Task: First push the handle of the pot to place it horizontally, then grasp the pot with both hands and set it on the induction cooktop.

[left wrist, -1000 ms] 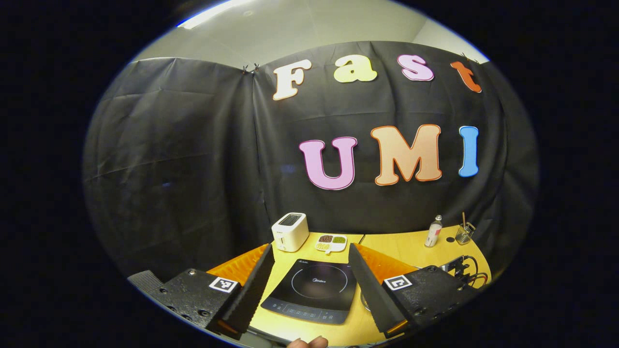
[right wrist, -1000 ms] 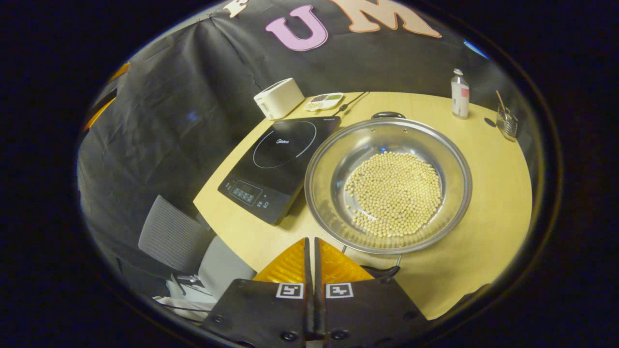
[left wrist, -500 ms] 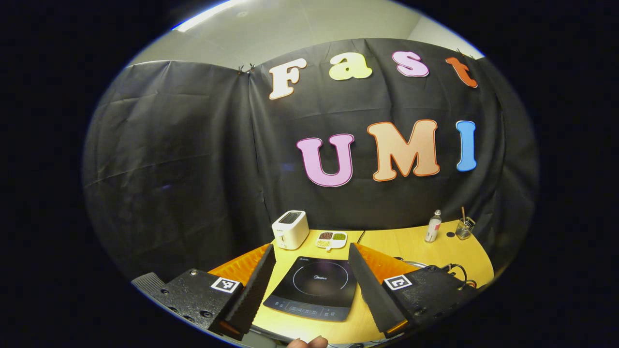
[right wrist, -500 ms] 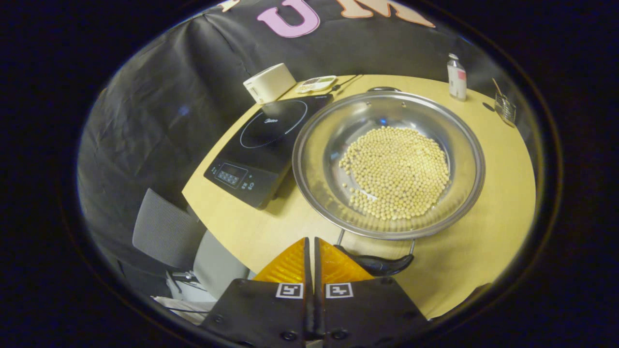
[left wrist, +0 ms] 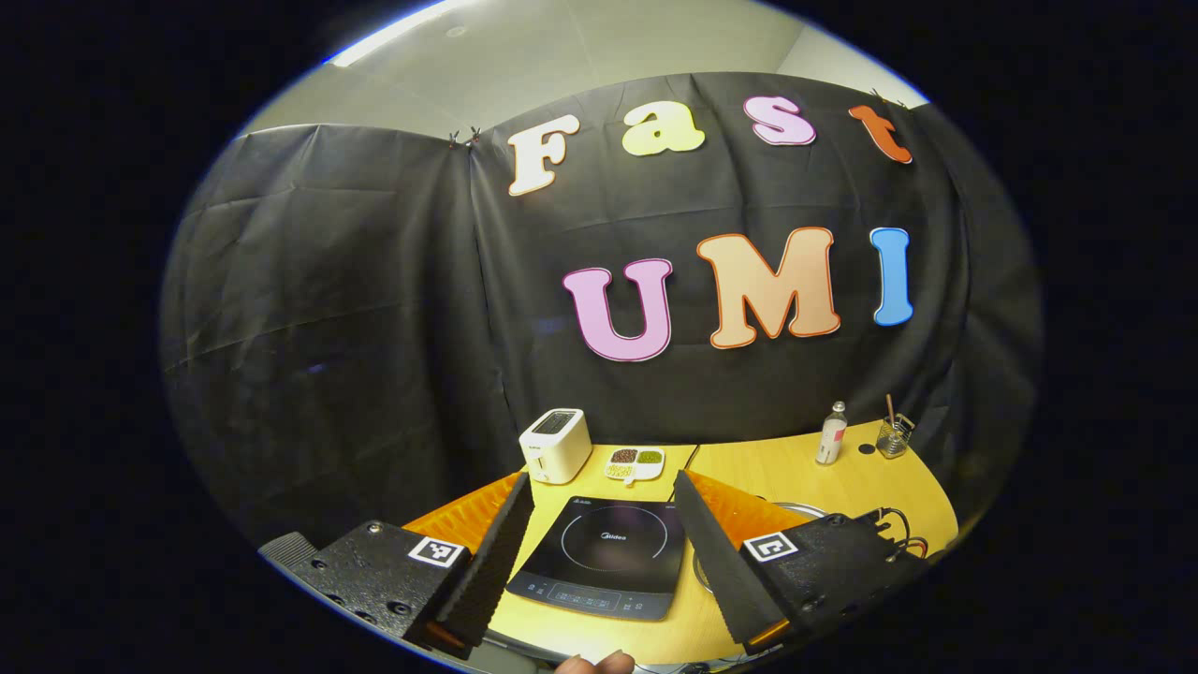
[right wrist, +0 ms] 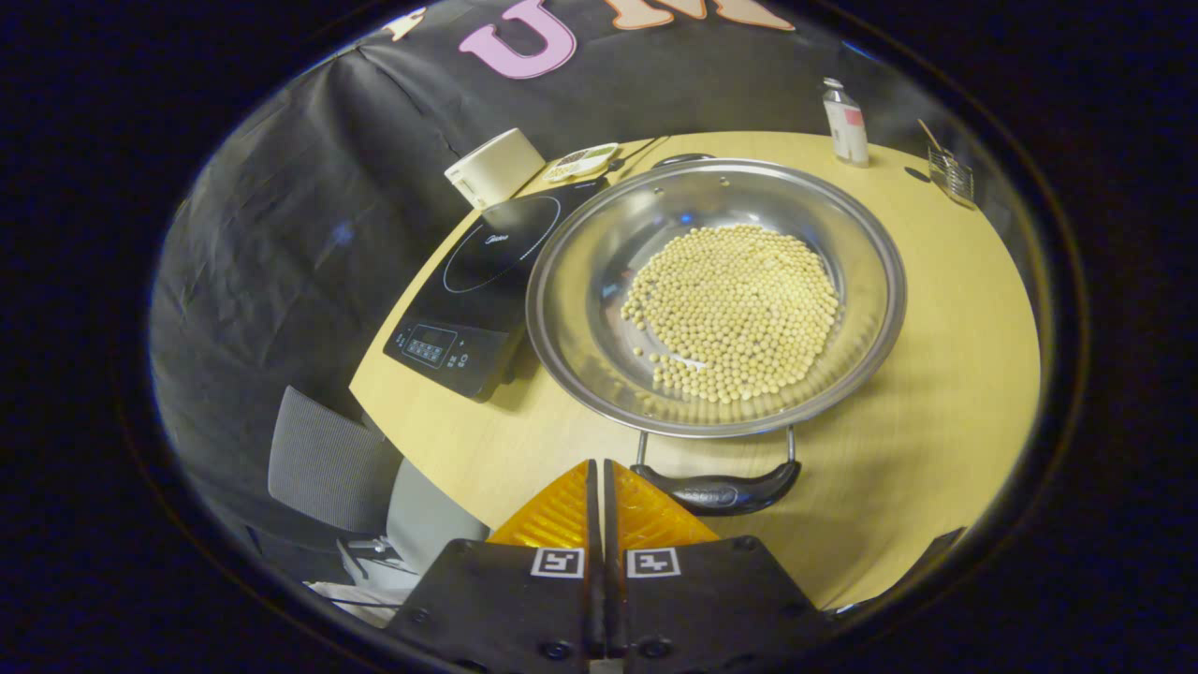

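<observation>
Nearing the pot (right wrist: 716,300) with our right gripper (right wrist: 599,482), fingers pressed together; its near handle (right wrist: 716,491) lies crosswise at one o'clock, just beside. Left gripper (left wrist: 599,534) gapes wide, induction cooktop (left wrist: 604,557) at twelve.

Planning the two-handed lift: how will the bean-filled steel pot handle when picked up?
The pot is wide, shallow steel: likely rigid. The loose beans will probably slide if it tilts. Its near handle looks hinged on thin wire, so it may swing.

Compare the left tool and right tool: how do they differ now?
The left tool has its fingers spread wide; the right tool has them closed together, holding nothing. The left tool points level over the cooktop; the right tool looks down on the pot, near its black handle. Both are above the table.
</observation>
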`<action>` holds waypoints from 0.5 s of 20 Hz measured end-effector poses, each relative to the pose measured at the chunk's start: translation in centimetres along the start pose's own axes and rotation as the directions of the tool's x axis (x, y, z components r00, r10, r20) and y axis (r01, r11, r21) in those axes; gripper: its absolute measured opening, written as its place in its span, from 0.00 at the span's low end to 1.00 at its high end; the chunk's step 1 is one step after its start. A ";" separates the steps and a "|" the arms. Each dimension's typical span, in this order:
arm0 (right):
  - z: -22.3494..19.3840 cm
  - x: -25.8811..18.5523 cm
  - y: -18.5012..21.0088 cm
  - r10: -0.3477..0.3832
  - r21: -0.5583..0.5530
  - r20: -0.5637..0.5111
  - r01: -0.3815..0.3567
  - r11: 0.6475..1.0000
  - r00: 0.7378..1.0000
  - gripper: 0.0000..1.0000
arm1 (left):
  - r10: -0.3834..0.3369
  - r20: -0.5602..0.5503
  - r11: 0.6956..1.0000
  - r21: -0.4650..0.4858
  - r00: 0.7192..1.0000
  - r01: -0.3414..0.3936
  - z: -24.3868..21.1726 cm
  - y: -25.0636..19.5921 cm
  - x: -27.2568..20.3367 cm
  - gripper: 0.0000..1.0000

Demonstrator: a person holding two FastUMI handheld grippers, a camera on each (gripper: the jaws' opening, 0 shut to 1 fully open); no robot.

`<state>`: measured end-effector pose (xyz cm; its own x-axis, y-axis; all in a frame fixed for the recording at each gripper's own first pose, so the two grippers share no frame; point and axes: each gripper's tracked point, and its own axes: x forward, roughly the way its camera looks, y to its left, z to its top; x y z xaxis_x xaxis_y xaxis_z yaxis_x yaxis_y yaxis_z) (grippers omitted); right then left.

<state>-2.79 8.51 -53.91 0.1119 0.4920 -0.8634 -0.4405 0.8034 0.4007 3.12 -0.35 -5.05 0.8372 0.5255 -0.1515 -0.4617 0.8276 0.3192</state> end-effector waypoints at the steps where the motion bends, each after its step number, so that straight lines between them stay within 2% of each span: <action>1: 0.0 -0.3 -0.5 -0.007 0.003 0.003 0.007 1.000 1.000 0.02 | -0.004 0.000 1.000 -0.001 1.000 0.004 0.0 -0.2 0.0 0.93; 2: 0.0 -0.5 -1.2 -0.014 0.008 0.005 0.014 1.000 1.000 0.03 | -0.006 0.003 1.000 -0.002 1.000 0.006 0.0 -0.4 0.0 0.96; 4: 0.1 -0.6 -2.5 -0.034 0.022 0.004 0.034 0.999 0.999 0.03 | -0.010 0.006 1.000 -0.003 1.000 0.011 0.1 -0.6 0.0 0.93; 10: 0.8 -1.3 -6.5 -0.090 0.056 0.012 0.089 0.994 0.996 0.00 | -0.018 0.003 1.000 -0.005 1.000 0.018 -0.1 -0.9 -0.1 0.93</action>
<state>0.64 2.94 -55.09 0.1616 0.4215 -0.8923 -0.3784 0.8616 0.3384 3.48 -1.12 -5.38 0.8463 0.5099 -0.1540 -0.4479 0.8378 0.3122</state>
